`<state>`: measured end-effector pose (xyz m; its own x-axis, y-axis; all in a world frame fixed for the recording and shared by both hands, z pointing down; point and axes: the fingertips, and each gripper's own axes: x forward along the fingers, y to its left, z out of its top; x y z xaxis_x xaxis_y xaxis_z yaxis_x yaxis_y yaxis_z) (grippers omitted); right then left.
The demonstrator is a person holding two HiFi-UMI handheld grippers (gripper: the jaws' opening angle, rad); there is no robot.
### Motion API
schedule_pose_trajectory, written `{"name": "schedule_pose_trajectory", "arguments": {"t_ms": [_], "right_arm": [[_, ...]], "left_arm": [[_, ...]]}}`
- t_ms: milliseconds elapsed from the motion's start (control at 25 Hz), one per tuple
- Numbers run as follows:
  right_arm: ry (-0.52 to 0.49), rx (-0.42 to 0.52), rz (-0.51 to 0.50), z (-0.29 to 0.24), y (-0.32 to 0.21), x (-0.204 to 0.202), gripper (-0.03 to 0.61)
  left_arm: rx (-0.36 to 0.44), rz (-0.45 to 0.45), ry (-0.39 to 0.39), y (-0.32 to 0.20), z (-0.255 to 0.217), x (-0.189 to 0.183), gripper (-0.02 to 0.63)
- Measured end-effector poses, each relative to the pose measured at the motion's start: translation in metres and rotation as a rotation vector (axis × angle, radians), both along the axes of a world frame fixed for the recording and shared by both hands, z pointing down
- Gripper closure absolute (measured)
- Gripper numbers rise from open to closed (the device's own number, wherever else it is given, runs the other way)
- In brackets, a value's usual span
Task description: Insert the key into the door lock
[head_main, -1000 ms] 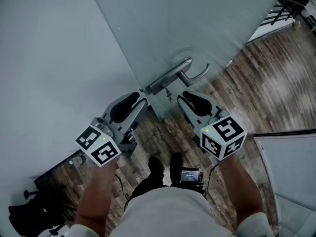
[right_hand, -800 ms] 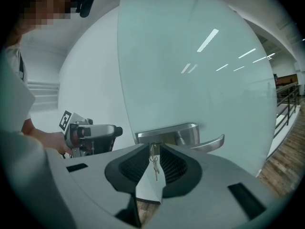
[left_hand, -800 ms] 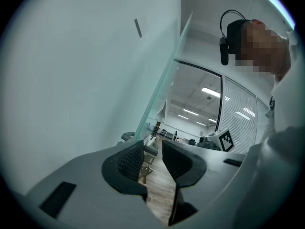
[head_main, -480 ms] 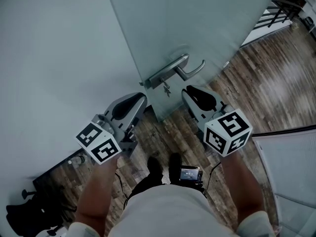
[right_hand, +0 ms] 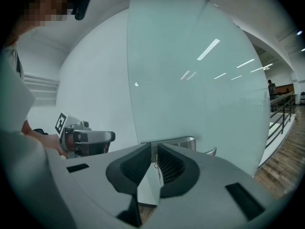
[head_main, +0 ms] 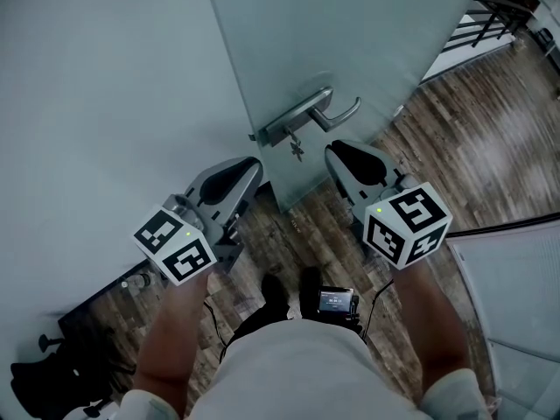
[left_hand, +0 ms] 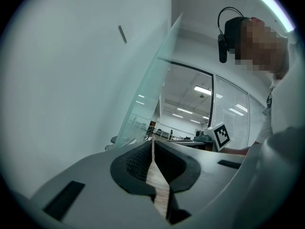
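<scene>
The frosted glass door stands ahead, its metal lever handle on a long lock plate. A small key hangs on a ring under the plate. My left gripper is below and left of the handle, near the door's edge, jaws shut and empty; its pads meet in the left gripper view. My right gripper is below and right of the key, apart from it. Its jaws stand shut with nothing held, the handle just beyond them.
A plain pale wall runs along the left of the door. Dark wood flooring lies below and to the right. A white panel stands at the right, black gear sits on the floor at lower left, and a railing is far right.
The left gripper's jaws have gone from wide apart to shut. Both grippers have risen slightly toward the handle. The key still hangs from the lock plate.
</scene>
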<state>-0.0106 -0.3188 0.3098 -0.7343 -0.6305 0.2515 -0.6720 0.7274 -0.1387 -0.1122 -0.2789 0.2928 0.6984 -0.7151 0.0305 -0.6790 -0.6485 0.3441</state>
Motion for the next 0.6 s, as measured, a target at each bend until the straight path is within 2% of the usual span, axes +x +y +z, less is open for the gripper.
{"name": "schedule_pose_trajectory", "arguments": {"t_ms": [600], "right_arm": [[0.013, 0.067, 0.031, -0.031, 0.019, 0.008, 0.545]], "left_arm": [[0.038, 0.03, -0.022, 0.023, -0.021, 0.01, 0.589]]}}
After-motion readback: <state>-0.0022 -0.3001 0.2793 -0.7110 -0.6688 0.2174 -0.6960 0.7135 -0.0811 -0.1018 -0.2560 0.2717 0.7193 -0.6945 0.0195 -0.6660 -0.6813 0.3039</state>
